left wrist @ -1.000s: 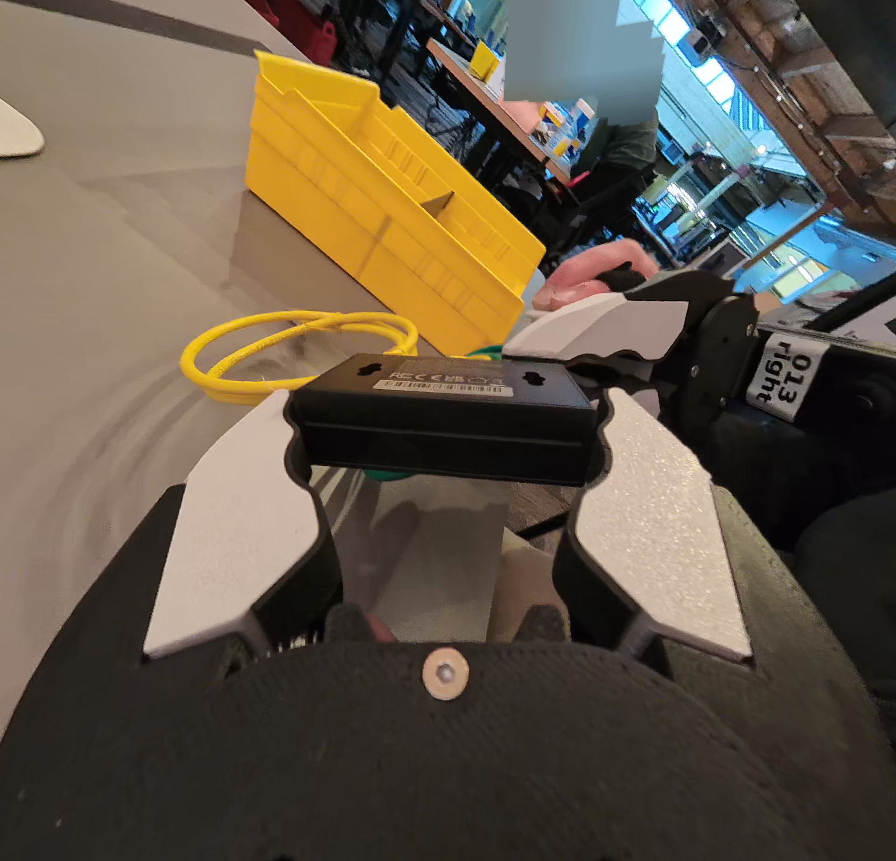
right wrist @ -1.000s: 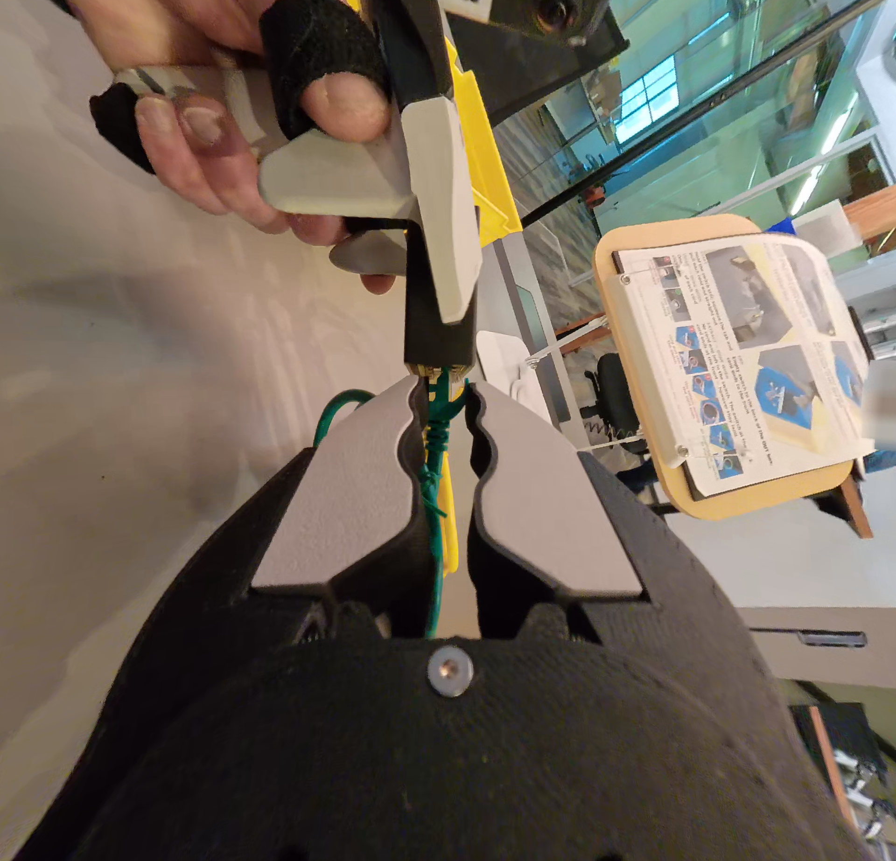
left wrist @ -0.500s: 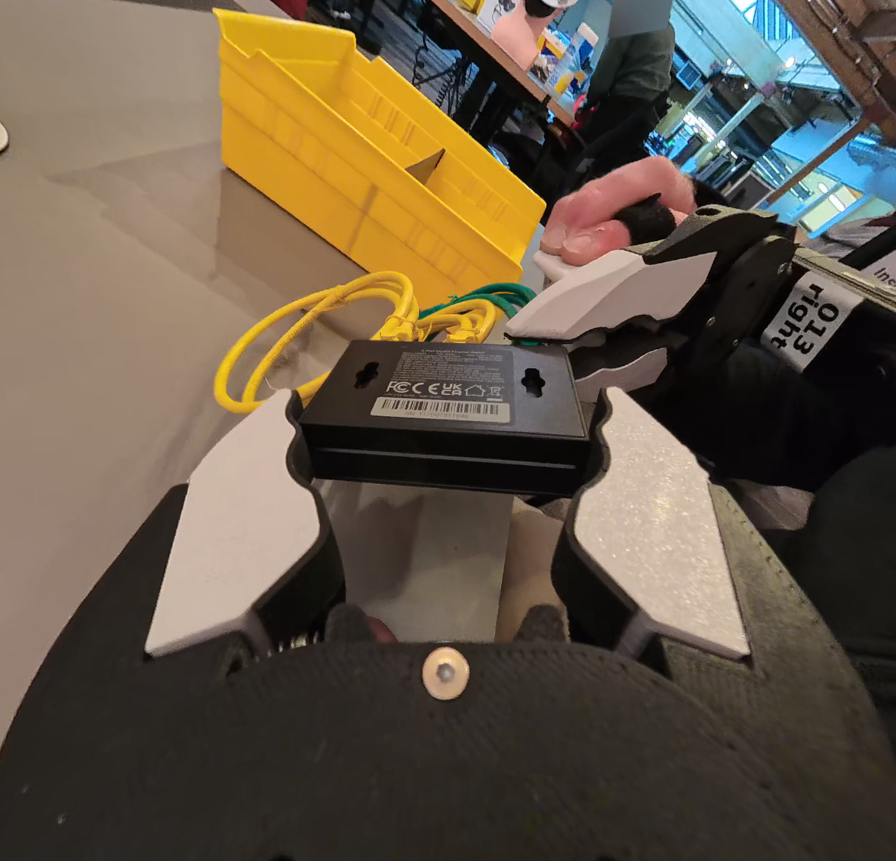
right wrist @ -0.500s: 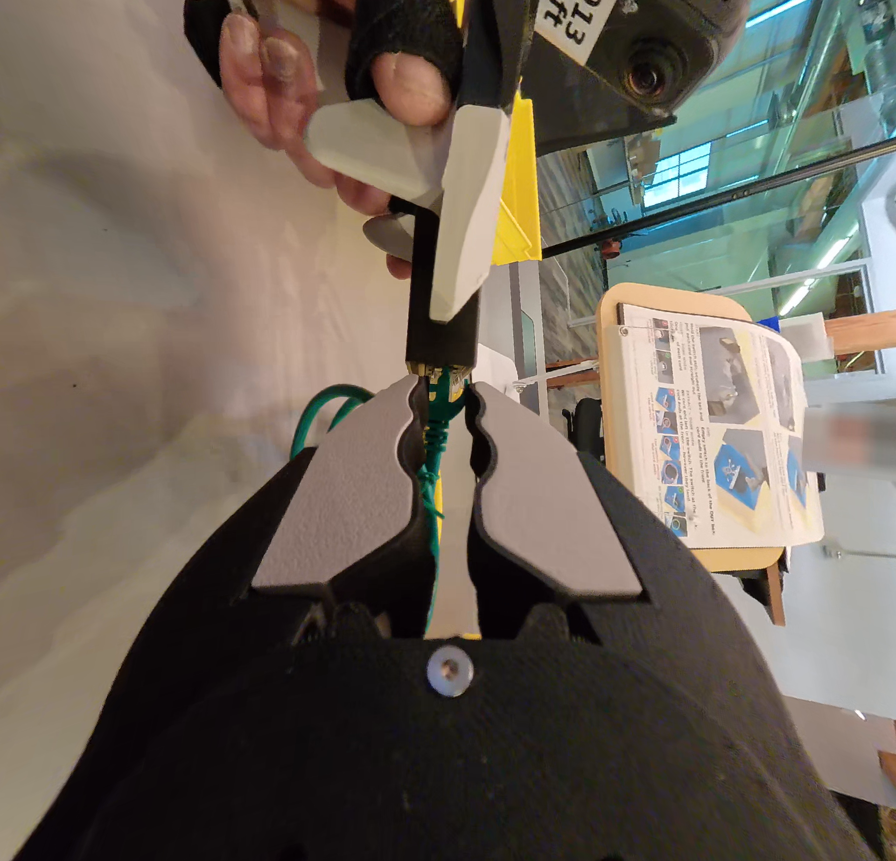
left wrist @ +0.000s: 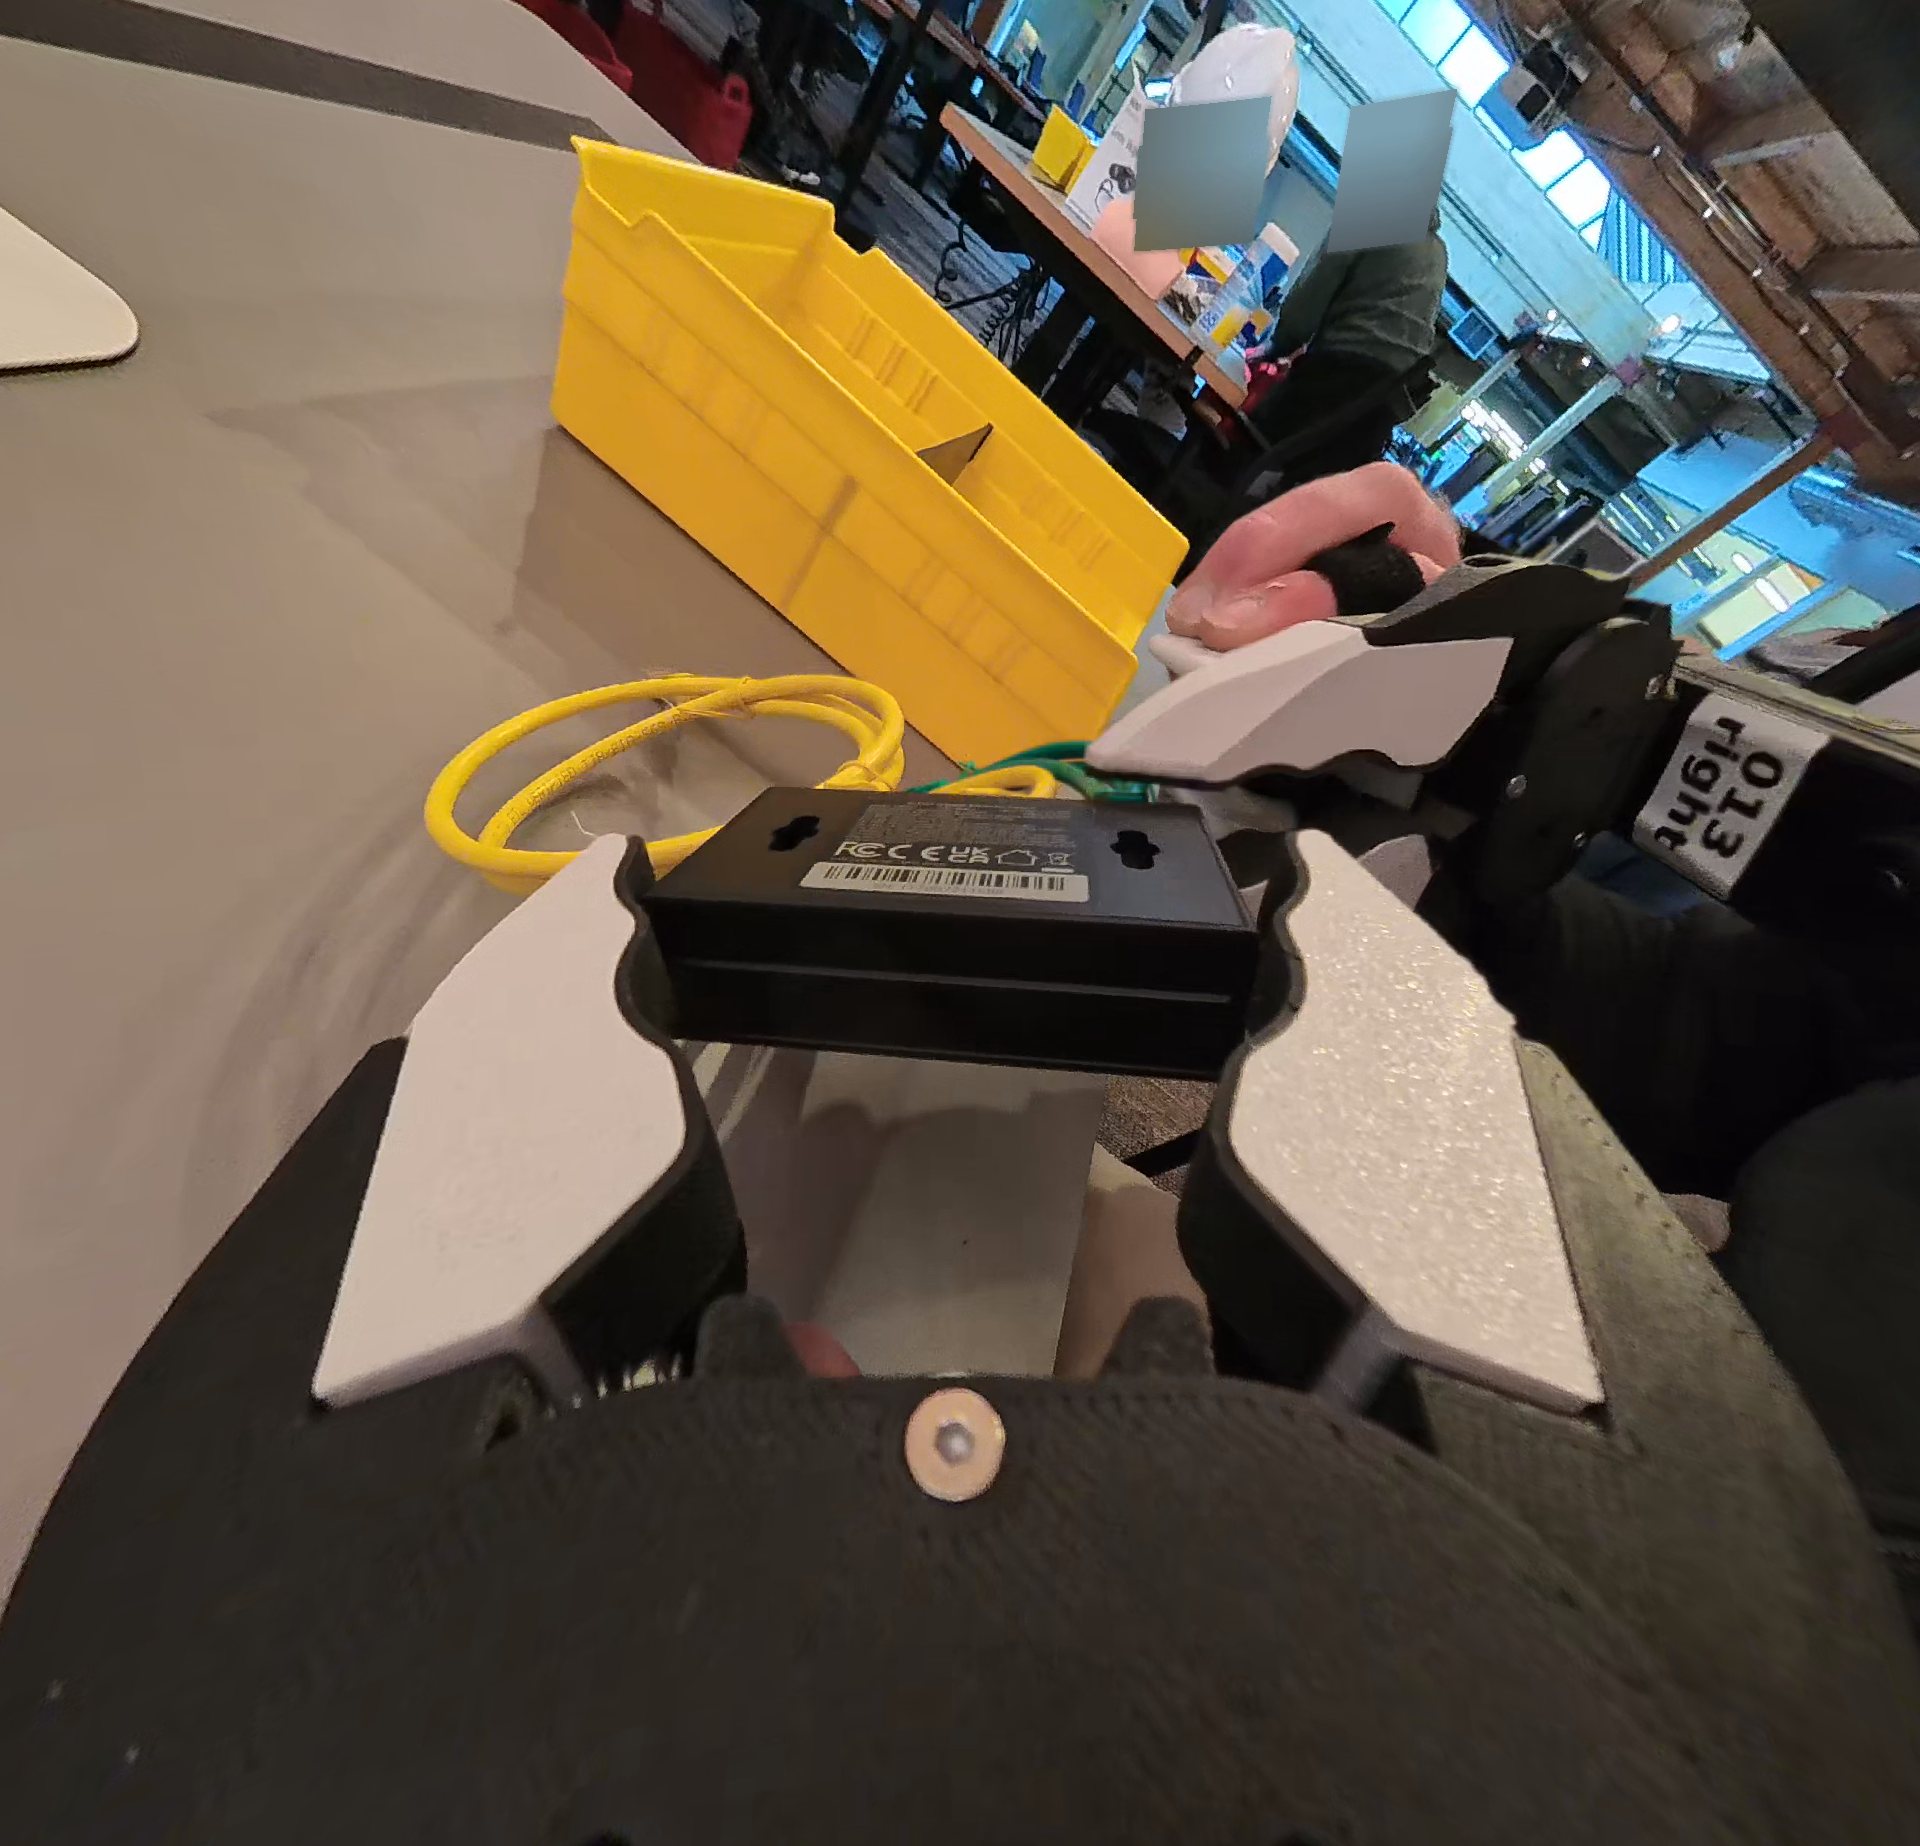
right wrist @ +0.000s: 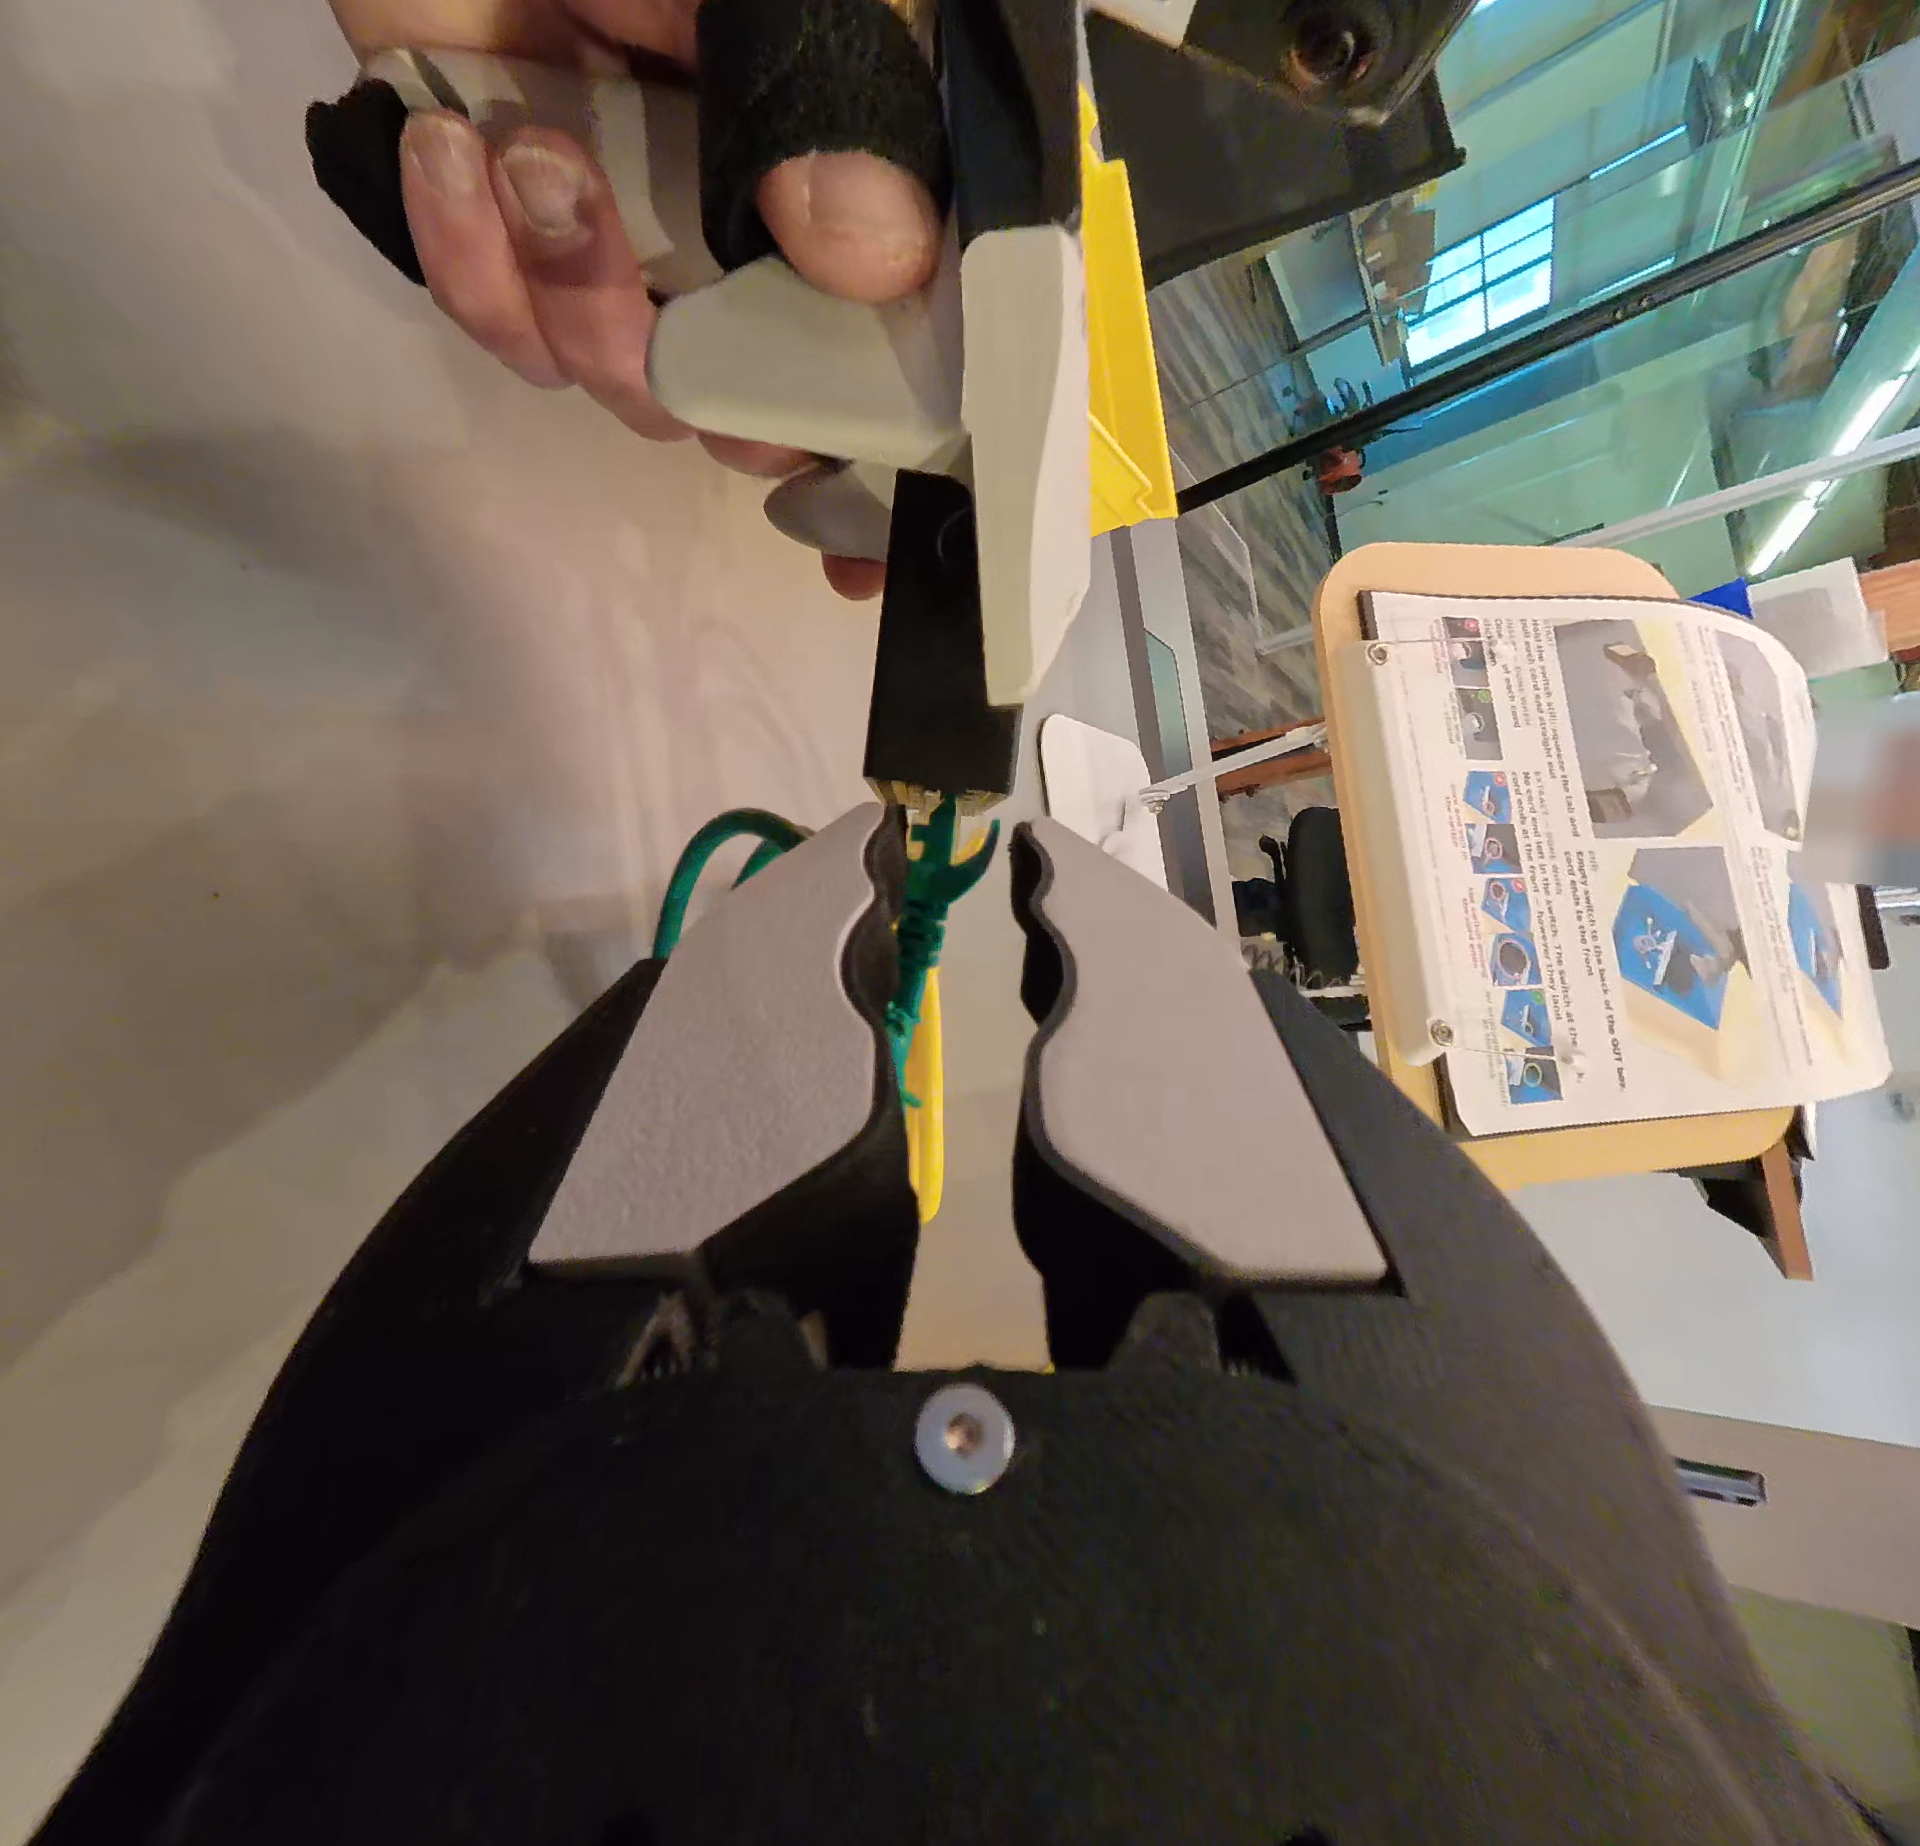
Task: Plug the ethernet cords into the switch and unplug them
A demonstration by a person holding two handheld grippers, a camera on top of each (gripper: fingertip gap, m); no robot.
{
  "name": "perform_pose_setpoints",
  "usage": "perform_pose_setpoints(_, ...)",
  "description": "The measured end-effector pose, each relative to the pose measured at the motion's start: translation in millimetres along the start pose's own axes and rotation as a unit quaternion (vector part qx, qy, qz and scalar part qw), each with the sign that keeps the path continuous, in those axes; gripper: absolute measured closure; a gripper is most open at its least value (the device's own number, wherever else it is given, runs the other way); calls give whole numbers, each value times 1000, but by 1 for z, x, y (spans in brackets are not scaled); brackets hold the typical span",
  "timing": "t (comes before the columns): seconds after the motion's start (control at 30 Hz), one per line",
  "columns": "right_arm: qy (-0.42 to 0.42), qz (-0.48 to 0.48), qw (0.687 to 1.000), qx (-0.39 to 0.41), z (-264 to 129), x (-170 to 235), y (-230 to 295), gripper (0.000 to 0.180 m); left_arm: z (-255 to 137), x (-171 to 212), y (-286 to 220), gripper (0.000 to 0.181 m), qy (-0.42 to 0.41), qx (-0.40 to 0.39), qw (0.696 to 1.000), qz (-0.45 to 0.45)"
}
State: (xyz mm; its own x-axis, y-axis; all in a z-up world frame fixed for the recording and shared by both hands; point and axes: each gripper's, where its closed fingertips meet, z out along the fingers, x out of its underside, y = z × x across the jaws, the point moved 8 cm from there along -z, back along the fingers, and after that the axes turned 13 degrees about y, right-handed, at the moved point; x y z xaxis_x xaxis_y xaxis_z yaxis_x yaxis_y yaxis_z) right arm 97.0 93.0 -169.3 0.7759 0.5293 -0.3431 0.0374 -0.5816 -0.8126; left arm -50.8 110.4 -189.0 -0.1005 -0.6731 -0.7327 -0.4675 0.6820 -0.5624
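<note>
The switch (left wrist: 940, 939) is clamped between the left gripper (left wrist: 951, 949) fingers to steady its ports, while the right gripper (right wrist: 951, 866) fingers are spread around the green cord (right wrist: 920, 929).

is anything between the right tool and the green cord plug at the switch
Nothing visible does. The right tool is open around the green cord, whose plug sits at the port face of the black switch. The left tool grips the switch by its ends, clear of the ports.
</note>
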Motion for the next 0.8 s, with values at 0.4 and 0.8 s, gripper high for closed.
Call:
perform_pose_setpoints(0.4, -1, -14, 1000, -20, -5, -1, -1, 166, 2, 2, -2, 72, 4, 18, 1000, 1)
perform_pose_setpoints(0.8, 9, -31, 997, -76, -3, -3, -4, 165, 2, 2, -1, 73, 3, 20, 1000, -14)
